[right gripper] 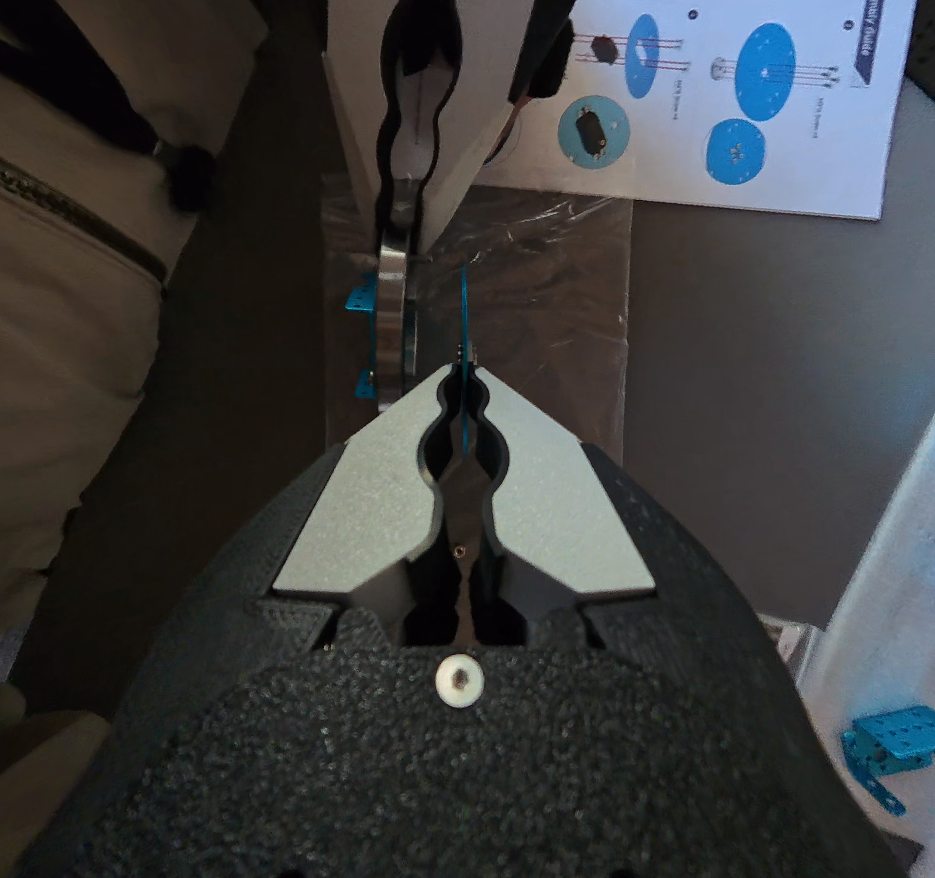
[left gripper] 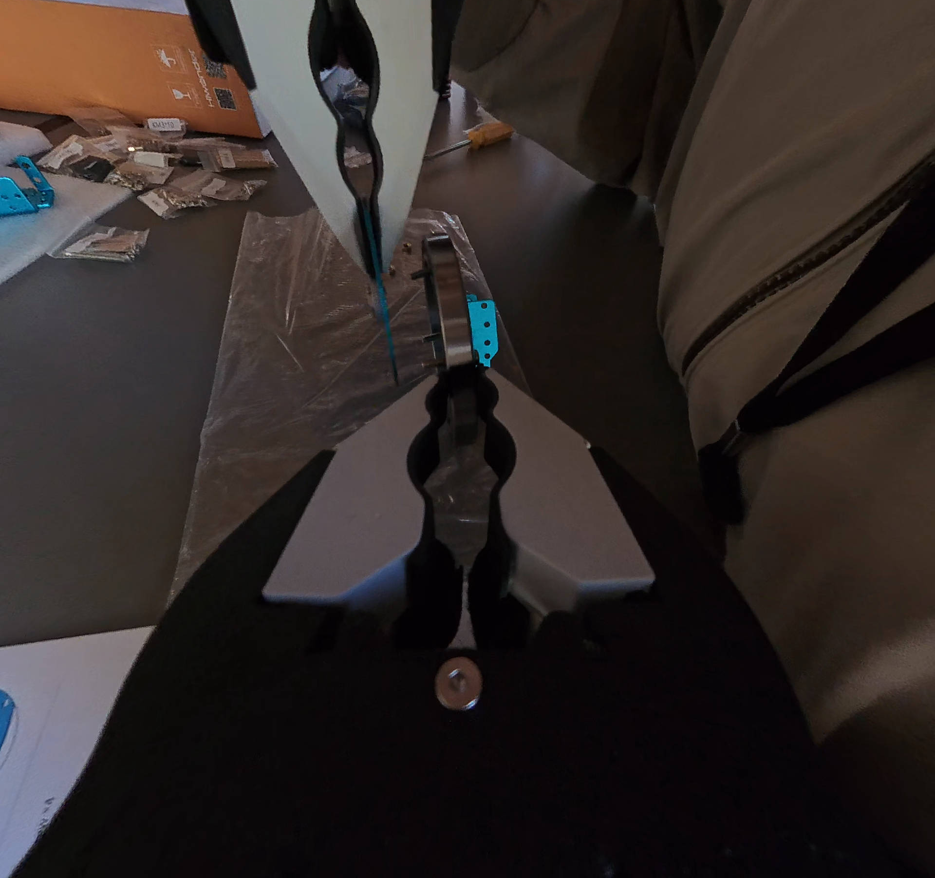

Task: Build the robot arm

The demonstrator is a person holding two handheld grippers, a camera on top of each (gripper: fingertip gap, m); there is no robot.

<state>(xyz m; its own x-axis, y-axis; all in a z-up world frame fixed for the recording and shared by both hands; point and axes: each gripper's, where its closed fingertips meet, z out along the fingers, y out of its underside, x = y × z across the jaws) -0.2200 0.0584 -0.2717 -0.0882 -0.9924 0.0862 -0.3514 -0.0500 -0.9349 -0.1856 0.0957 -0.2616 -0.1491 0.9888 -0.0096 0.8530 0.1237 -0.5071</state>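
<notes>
My left gripper (left gripper: pixel 461 379) is shut on a thick metal ring assembly (left gripper: pixel 448 307) seen edge-on, with a blue perforated bracket (left gripper: pixel 483 330) on its right side and small black pins sticking out to the left. My right gripper (right gripper: pixel 463 373) is shut on a thin blue disc (right gripper: pixel 463 307), also edge-on. The two grippers face each other above a clear plastic sheet (left gripper: pixel 298 327), and the disc stands a short gap from the ring. In the left wrist view the right gripper (left gripper: pixel 372 266) comes from above with the disc (left gripper: pixel 385 327). In the right wrist view the left gripper (right gripper: pixel 402 226) holds the ring (right gripper: pixel 392 307).
The dark table (left gripper: pixel 101 398) holds an orange box (left gripper: pixel 101 54), several small bags of hardware (left gripper: pixel 152 165), a blue bracket (left gripper: pixel 25 190) and a yellow-handled screwdriver (left gripper: pixel 480 137). A printed sheet with blue diagrams (right gripper: pixel 733 84) lies beyond. Another blue bracket (right gripper: pixel 870 762) sits lower right. A person in beige clothing (left gripper: pixel 784 195) is close by.
</notes>
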